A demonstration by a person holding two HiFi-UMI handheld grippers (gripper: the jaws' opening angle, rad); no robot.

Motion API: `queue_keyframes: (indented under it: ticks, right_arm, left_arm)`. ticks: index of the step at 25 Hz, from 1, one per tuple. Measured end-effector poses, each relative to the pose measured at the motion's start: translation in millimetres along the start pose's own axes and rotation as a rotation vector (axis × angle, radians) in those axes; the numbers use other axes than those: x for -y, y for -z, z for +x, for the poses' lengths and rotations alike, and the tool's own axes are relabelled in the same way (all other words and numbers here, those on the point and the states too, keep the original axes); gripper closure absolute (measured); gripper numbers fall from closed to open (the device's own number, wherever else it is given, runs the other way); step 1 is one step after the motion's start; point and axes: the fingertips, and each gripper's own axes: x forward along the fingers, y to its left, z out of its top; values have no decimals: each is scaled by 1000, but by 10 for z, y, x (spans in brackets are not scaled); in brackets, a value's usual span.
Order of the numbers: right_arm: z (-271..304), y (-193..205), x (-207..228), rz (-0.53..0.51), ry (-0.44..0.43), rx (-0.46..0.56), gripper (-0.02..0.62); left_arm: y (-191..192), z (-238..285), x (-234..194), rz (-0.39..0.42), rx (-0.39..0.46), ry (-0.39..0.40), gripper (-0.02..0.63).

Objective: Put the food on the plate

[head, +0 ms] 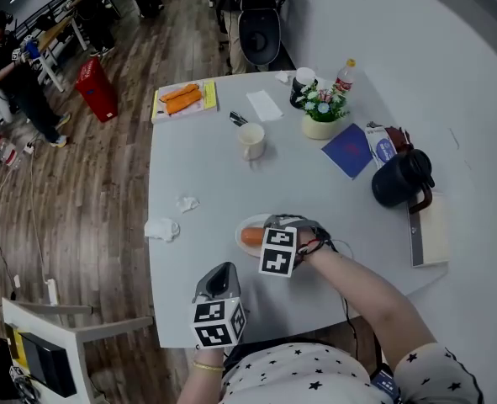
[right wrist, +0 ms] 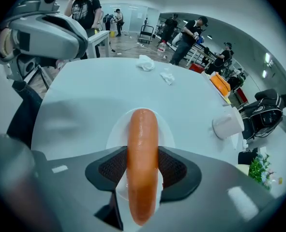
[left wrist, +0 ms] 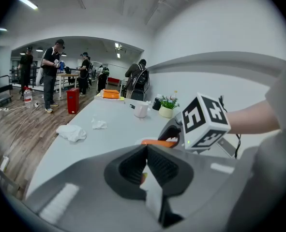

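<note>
The right gripper (right wrist: 143, 173) clamps the sausage (right wrist: 143, 144) lengthwise between its jaws, over the white plate (right wrist: 115, 131) beneath it, while the left gripper (left wrist: 146, 164) is closed, empty.

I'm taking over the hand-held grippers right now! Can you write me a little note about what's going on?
Left hand-held gripper: shut, holding nothing.
Right hand-held gripper: shut on the sausage, which points along the jaws, over the white plate.
Done: the sausage is gripped and over the plate.
Left: I can't tell if it rests on the plate yet. Probably lower it gently, open the jaws, then draw the gripper back.
</note>
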Motion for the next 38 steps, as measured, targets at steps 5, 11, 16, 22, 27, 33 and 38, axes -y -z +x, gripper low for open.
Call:
queue_keyframes:
  ticks: [5,11,16,22,27,33,38]
  right_arm:
    - [82,29,8,0,-9,13,396]
    - [85,20,25,23,-15,56,393]
    - [49,34,52,122,38,146,322]
    - [-468,-96,78,308,86,382,330]
    - [-1117,-143,-1,613,167,601,532]
    - [-1615,-127,-366,922,201,808,597]
    - [-1726,-8,-738,1088,226,863,597]
  left_arm:
    - [-4,62,-42,-12,-6,-10,598]
    - [0,126,20,-4,-18,-3,598]
    - [4,125,64,4,-19,3,598]
    - [-36,91,109,6,3,1,598]
    - [-98,-6,243,28,32,19,598]
    - [-94,-252,538,84,60,55,598]
    - [58,-528,695,121,72,60,598]
